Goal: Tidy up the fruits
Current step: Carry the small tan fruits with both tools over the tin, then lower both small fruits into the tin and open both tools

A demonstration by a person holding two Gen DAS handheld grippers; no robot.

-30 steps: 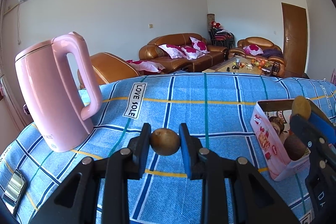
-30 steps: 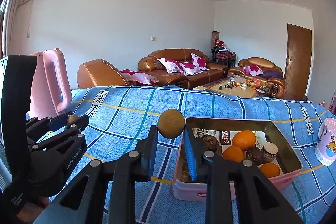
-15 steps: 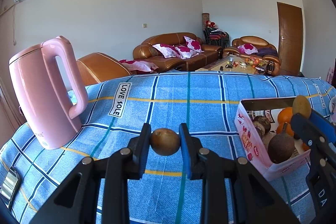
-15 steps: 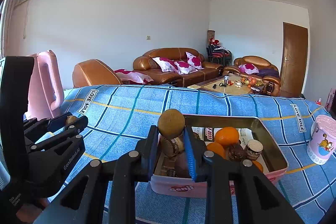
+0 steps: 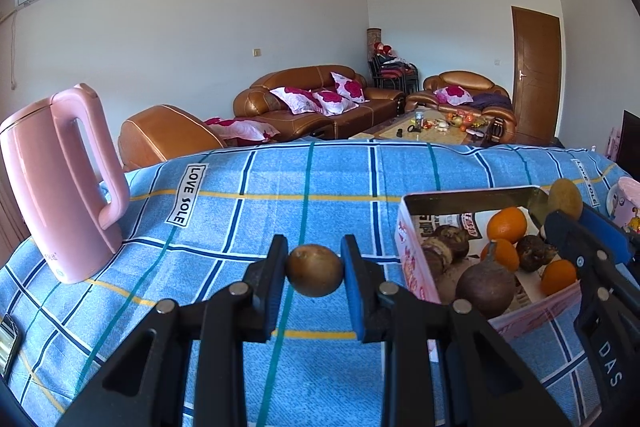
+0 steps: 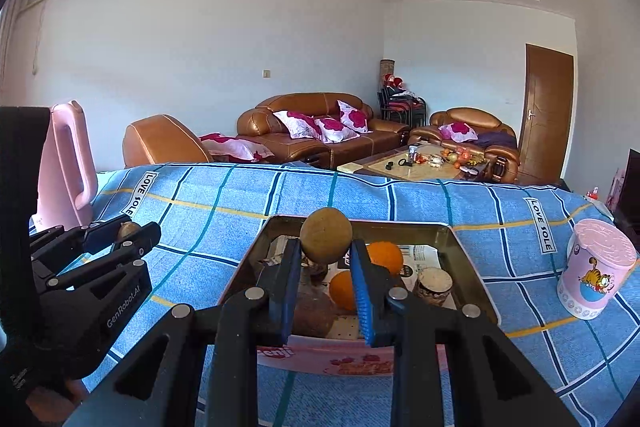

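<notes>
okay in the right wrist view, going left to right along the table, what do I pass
pink kettle → left hand-held gripper holding a small brown fruit → pink box of fruit, with the right hand-held gripper holding a round brown fruit over it → pink cartoon cup.

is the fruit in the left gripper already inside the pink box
No, the left gripper holds its brown fruit above the blue cloth, left of the pink box.

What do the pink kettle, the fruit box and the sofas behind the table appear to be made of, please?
The kettle looks like matte plastic: even pink with soft highlights. The fruit box seems to be tin: its inner walls are dull bronze and reflective, and its pink outside is printed. The sofas look like glossy brown leather or imitation leather, with bright sheen on the padded folds.
</notes>
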